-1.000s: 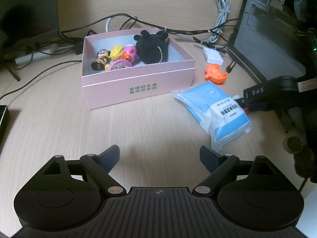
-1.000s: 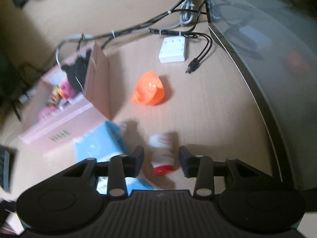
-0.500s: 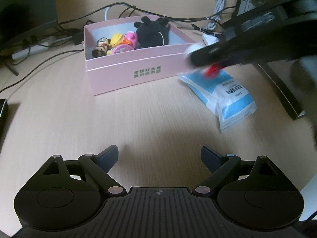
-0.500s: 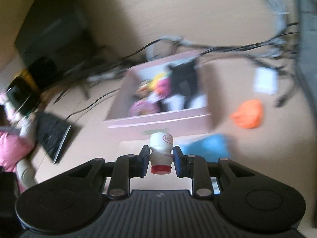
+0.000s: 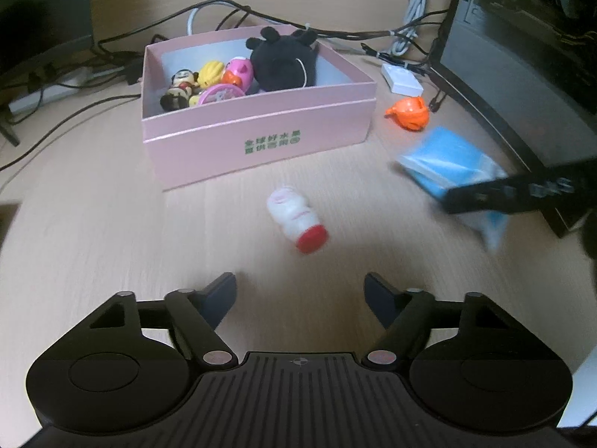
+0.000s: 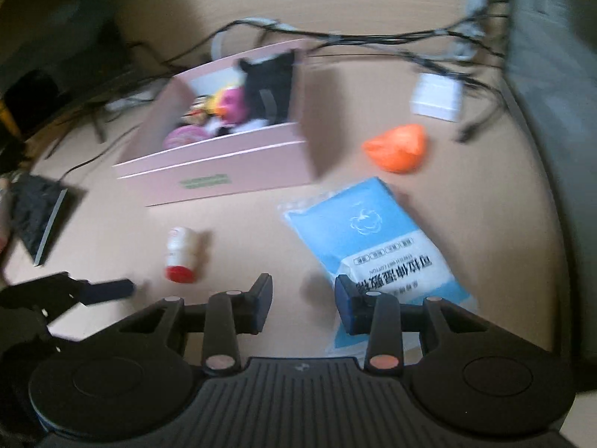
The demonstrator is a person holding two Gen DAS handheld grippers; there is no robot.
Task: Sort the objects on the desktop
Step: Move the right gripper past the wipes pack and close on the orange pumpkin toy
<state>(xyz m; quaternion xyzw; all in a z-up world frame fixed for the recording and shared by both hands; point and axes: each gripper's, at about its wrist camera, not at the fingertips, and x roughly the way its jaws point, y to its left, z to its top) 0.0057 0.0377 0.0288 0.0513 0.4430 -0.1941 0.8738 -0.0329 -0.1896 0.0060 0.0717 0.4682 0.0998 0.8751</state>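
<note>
left wrist view: the small white plastic bottle with a red cap [image 5: 296, 220] lies on the wooden surface [image 5: 112, 201] before the pink cardboard box [image 5: 257, 138]; the left claw [image 5: 300, 295], just narrowing, is empty. centre it over the bottle's body. right wrist view: the right claw [image 6: 302, 298], just opening, holds nothing.

Dim, warm room light, both views bent by the fisheye lens.

Left wrist view is mostly sharp in the middle: the pink box [image 5: 257, 138] reads clearly, but the bottle [image 5: 296, 220] and the blue pack [image 5: 447, 164] smear with motion blur, and the desk [image 5: 93, 205] streaks toward the left edge. Right wrist view is blurred all over, the cables [image 6: 373, 37] and box softest, print on the pack still legible. Soft shadows fall right of the box and bottle. Corners darken; straight edges bow. No glare.
</note>
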